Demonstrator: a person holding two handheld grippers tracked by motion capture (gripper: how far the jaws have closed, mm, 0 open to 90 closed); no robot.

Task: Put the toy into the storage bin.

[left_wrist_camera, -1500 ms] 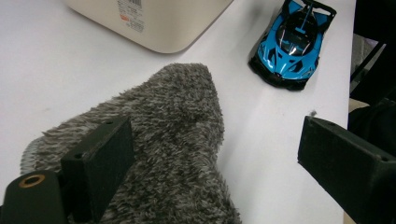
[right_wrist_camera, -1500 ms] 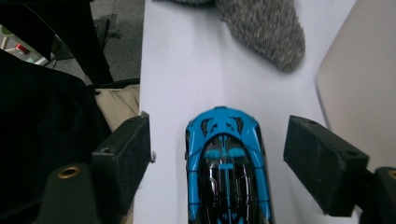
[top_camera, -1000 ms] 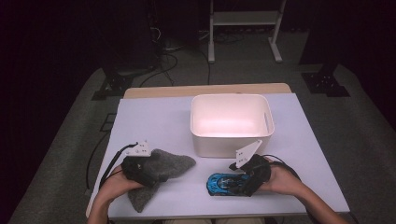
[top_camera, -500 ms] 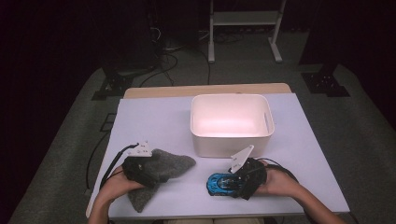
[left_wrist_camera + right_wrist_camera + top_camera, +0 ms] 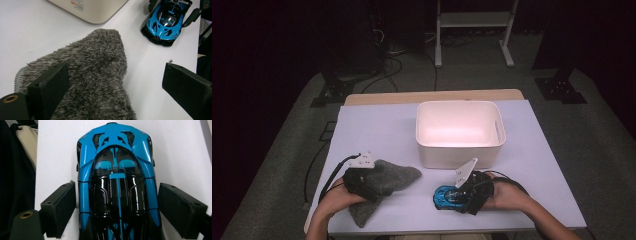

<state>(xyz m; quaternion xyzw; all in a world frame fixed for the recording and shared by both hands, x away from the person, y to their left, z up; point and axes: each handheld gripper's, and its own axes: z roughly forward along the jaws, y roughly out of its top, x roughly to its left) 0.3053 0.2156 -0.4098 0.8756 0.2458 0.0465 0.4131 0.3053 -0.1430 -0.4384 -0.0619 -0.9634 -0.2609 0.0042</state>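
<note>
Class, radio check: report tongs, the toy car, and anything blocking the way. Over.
Right tongs open, jaws either side of blue toy car, one pad near its side. Left tongs open over grey fuzzy cloth. White bin beyond; nothing between. Over.

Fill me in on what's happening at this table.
A person works two tongs at a table. The right tongs straddle a blue toy car, jaws open at its sides. The left tongs sit open over a grey cloth. A white bin stands behind, apparently with nothing in it.
</note>
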